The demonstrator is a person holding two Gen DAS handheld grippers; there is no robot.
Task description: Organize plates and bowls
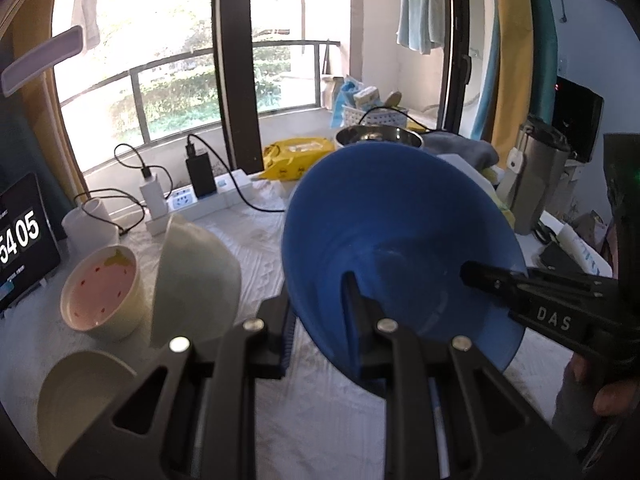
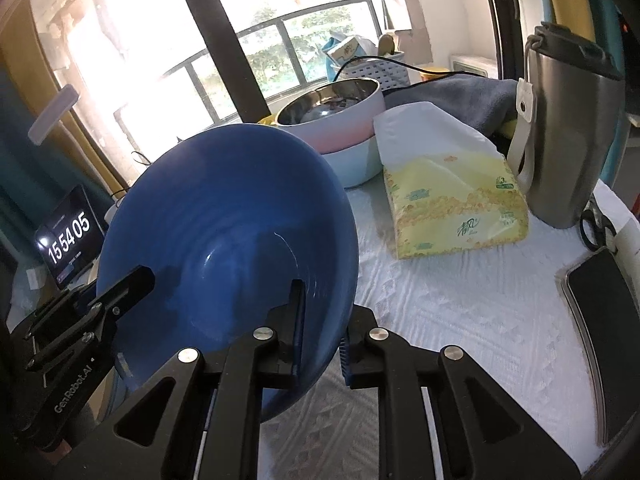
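Left wrist view: the left gripper (image 1: 320, 320) has its jaws clenched on the rim of the blue bowl (image 1: 392, 216), held tilted above the worktop (image 1: 264, 248). Right wrist view: the right gripper (image 2: 320, 336) pinches the opposite rim, beside the tissue pack (image 2: 452, 200).

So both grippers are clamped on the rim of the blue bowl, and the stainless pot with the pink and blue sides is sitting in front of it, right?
Not quite. The stainless pot sits behind the blue bowl, as the right wrist view shows. The left gripper and right gripper do both clamp its rim.
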